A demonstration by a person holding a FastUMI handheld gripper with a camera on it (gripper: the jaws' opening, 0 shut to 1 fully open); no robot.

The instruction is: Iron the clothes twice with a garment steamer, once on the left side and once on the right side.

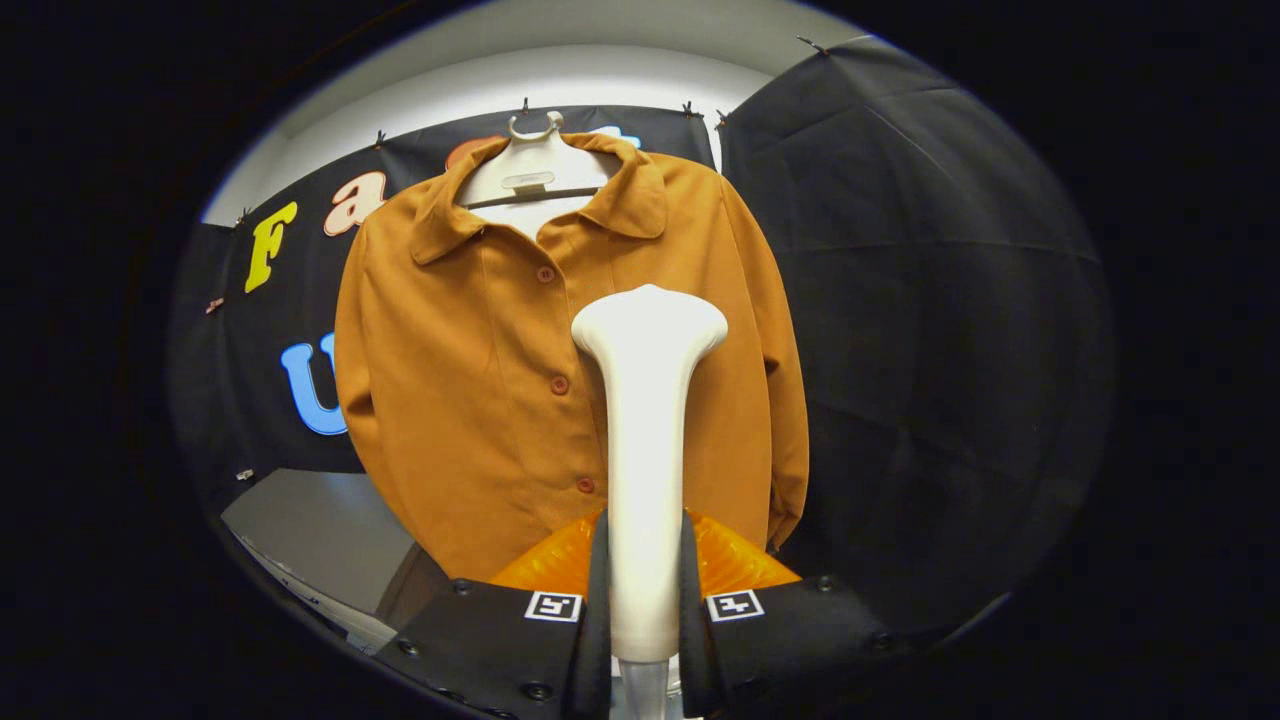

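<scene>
Gripper view: white garment steamer (646, 440) stands upright, head before the shirt's right half.
Fingers (645, 600): both press on the steamer handle.
Shirt (480, 400): orange-brown, buttoned, on a white hanger (535, 160).

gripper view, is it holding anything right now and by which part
Yes. The gripper is shut on the white garment steamer, both fingers pressing on its handle low down. The steamer's head points up in front of the orange shirt.
</scene>
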